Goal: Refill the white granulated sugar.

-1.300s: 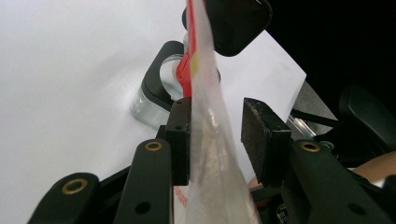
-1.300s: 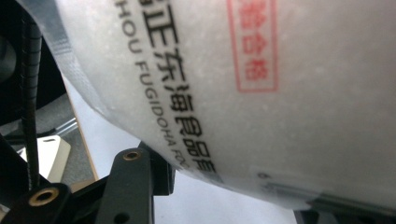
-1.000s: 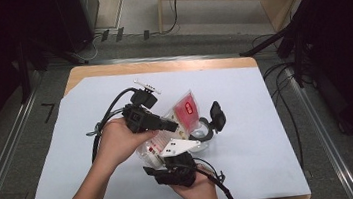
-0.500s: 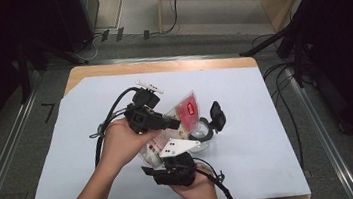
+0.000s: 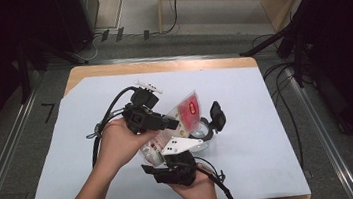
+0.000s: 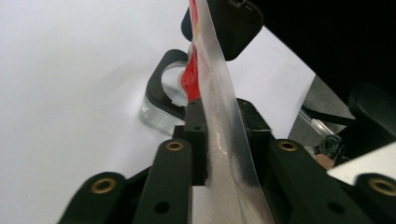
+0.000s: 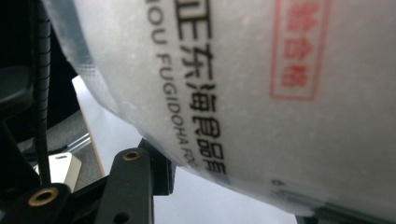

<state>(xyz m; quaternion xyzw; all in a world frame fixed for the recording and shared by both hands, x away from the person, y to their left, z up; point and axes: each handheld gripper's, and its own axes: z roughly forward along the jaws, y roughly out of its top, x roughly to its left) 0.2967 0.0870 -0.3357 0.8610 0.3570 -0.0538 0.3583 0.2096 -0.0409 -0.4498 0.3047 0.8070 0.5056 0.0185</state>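
The sealed food pouch (image 5: pixel 186 112) stands tilted at centre frame, its long axis running from lower left to upper right over the clear glass jar (image 5: pixel 203 130). The left tongs (image 5: pixel 169 124) have just been closing and pinch its clear edge; the right tongs (image 5: pixel 163 156) apparently clamp its lower, printed end.

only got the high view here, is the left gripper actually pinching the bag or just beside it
observer: pinching. the left gripper has the clear sealed edge of the bag between its pads, and its jaws have just been closing
operator: is it over the jar
observer: its red part hangs at the mouth of the glass jar, contact unclear
operator: right gripper
observer: the right gripper grips the bag's white side, printed in black with a red stamp
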